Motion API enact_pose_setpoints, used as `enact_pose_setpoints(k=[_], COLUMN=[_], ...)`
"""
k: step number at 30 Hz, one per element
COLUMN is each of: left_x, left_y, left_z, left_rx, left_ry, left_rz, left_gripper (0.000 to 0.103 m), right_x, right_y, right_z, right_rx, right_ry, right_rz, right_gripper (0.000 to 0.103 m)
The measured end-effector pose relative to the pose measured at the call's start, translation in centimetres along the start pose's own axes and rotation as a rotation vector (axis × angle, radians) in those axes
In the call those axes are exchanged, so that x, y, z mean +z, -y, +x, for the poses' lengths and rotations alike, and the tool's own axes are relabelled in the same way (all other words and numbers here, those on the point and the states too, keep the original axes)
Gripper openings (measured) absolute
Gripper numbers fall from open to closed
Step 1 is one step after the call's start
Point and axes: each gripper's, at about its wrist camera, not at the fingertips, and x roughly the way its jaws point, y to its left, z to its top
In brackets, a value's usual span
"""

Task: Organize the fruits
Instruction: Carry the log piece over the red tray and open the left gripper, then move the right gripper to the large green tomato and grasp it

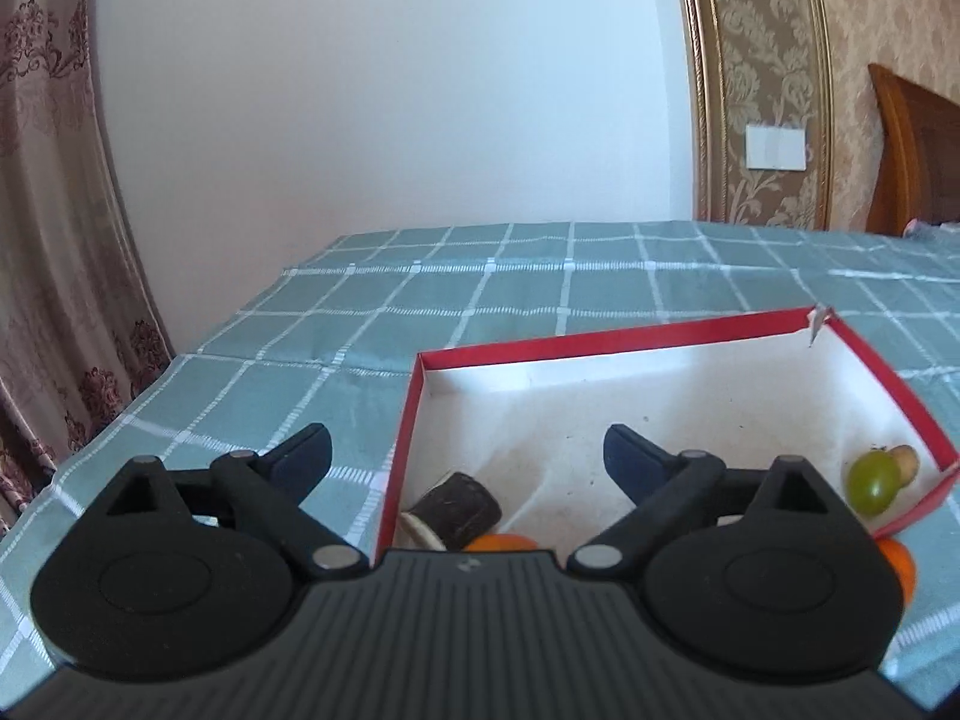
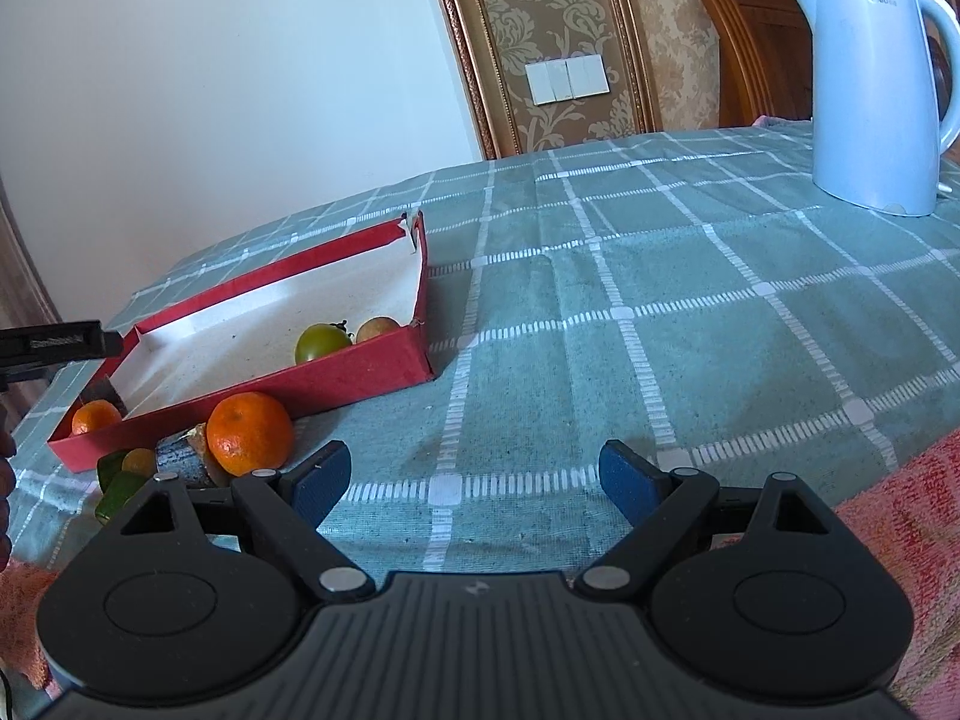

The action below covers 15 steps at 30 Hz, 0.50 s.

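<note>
Red cardboard makes the outside of the shallow rectangular box (image 2: 336,369), and its inside is white and a little stained; one far corner is torn. It lies on the grey-green checked tablecloth (image 2: 660,300).

Inside the box we see a round green fruit with a dark stem (image 2: 321,342) and, touching it, a small brownish fruit (image 2: 377,329), both in the right near corner. At the other end lie a small orange mandarin (image 2: 95,417) and a dark brown cut piece with a pale end (image 1: 456,507), perhaps sugar cane, though we cannot be sure.

Outside, against the near wall of the box, rests a bigger orange mandarin (image 2: 249,432). Beside it are a grey-blue stick piece (image 2: 180,462), a small yellow-orange fruit (image 2: 139,461) and a green fruit (image 2: 117,489), partly hidden.

Our left gripper (image 1: 468,459) hangs over the left end of the box, jaws wide, nothing between them. Our right gripper (image 2: 474,477) is over bare cloth, jaws wide and empty too.

A pale blue electric kettle (image 2: 870,90) stands far to the right.
</note>
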Motion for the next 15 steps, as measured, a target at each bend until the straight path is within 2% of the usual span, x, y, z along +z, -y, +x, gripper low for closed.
enact_pose_setpoints(k=[4,8,13,15], left_x=[-1.3,-3.6,-6.3,-7.0], left_y=[-2.3,-5.8,-9.3,-10.1], left_z=[-2.1,-3.4,-2.9,-2.3], left_rx=[-0.005,0.064,0.111,0.129], left_ry=[0.024,0.039,0.01,-0.011], left_rz=[-0.056,-0.148,-0.241,-0.26], left_gripper=[0.097,0.098,0.1,0.099], right_x=[0.0,0.0,0.3,0.5], right_y=[0.1,-0.2,-2.4,-3.7], right_z=[-0.1,-0.2,0.2,0.6], right_rx=[0.003,0.021,0.023,0.039], right_ry=[0.005,0.01,0.029,-0.002], right_rz=[0.001,-0.02,-0.13,-0.17], right_gripper=[0.09,0.09,0.09,0.09])
